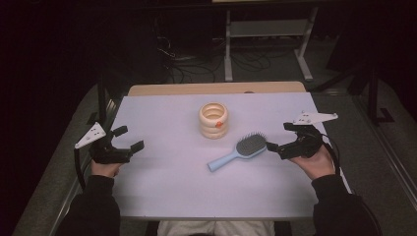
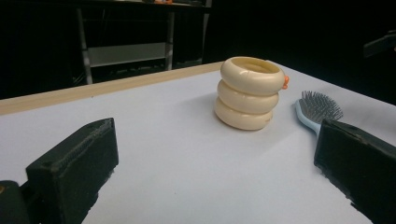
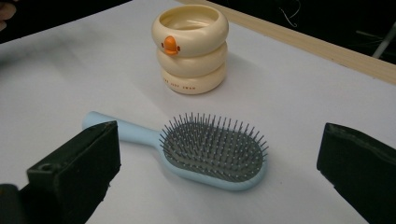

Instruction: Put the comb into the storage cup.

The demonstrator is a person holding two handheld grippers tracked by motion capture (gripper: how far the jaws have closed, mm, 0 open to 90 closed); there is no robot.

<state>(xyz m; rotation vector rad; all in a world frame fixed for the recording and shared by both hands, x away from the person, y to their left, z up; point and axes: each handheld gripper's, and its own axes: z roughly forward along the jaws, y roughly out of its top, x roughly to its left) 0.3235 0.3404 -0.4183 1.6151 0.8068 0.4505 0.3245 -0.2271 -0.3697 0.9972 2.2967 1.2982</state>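
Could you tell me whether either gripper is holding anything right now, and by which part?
Nothing is held. The left gripper and right gripper are both open above the table; the hairbrush lies free.

Wide bare table (image 1: 162, 182) between the 2 grippers. The light-blue hairbrush (image 1: 238, 151) lies bristles-up just ahead of the right gripper (image 1: 278, 137), nothing between them. The cream ringed holder (image 1: 214, 120) stands close behind its head, narrowing that side. The left gripper (image 1: 129, 138) faces bare surface.
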